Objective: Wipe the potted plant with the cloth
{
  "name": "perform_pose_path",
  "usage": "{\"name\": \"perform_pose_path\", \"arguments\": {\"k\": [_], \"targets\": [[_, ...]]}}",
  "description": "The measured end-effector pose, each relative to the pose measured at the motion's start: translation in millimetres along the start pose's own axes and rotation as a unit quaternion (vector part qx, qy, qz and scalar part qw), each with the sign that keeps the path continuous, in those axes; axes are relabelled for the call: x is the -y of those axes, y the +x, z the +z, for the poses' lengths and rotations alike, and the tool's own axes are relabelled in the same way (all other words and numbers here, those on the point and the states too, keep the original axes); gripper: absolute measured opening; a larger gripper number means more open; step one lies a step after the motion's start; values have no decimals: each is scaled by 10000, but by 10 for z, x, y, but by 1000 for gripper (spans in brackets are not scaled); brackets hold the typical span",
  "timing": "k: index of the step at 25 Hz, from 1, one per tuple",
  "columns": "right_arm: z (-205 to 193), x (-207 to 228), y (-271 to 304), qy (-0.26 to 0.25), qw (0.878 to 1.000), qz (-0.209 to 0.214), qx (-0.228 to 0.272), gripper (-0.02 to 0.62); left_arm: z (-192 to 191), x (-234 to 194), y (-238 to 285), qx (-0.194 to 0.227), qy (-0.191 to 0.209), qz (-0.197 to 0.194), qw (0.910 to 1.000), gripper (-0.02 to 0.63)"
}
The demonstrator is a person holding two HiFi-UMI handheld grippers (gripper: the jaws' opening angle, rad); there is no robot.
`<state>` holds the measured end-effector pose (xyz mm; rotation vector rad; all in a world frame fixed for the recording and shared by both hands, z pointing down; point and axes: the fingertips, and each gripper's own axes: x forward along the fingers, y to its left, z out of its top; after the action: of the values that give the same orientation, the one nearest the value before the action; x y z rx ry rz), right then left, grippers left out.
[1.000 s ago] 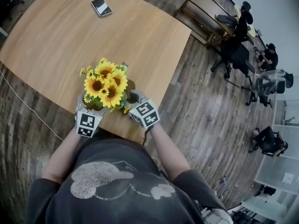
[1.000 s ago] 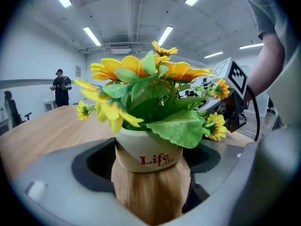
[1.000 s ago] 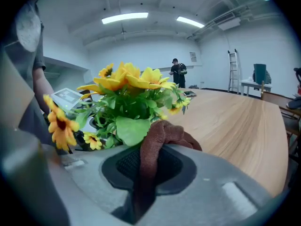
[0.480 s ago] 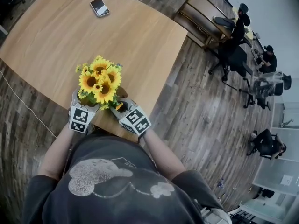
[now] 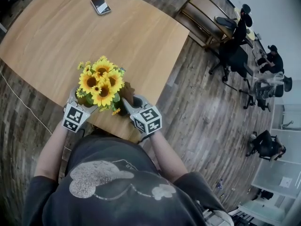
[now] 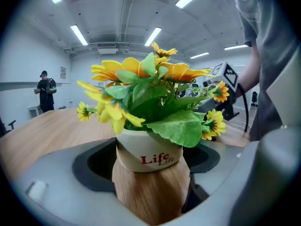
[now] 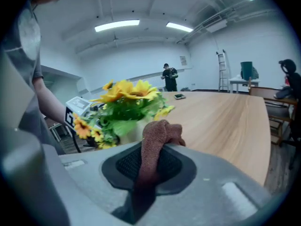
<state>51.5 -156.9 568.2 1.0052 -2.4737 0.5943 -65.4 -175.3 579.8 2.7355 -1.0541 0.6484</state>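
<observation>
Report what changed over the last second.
The right tongs, shut on the brown cloth, drew back toward the near edge of the table beside the potted plant, then shifted right in the head view. The left tongs kept hold of that plant; the phone stayed put.

Beyond the potted sunflower plant (image 5: 101, 81) the wooden table (image 5: 141, 36) lies open to us, with only a phone (image 5: 100, 5) well off near its far edge. At the near edge its blooms fill the gap between our left gripper (image 5: 76, 99), clamped on it, and our right gripper (image 5: 133, 103), pinching the cloth (image 5: 126, 92).
</observation>
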Motion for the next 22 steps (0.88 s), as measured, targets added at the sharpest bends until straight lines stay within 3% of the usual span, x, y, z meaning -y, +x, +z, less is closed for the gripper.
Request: {"name": "perform_pose_path", "arguments": {"k": [3,5,13,17,22], "targets": [[106,370,-32,91,9989,-460,17,49,-6,95,-36,-13,216,-454,9987,476],[190,520,53,-1,9985,-549,-40,49,-9,152,-57,-25,381,-800,9961,476],[528,547,697,-338,9989,182,-270,49,28,281,7,-138,1033,-2079,9726,477],[554,454,854,-443,9973,465,-360,49,5,255,42,-183,993,-2142,9716,482],[507,397,857,-304,9969,629,-370,49,-41,150,48,-212,433,-1939,9798,506]]}}
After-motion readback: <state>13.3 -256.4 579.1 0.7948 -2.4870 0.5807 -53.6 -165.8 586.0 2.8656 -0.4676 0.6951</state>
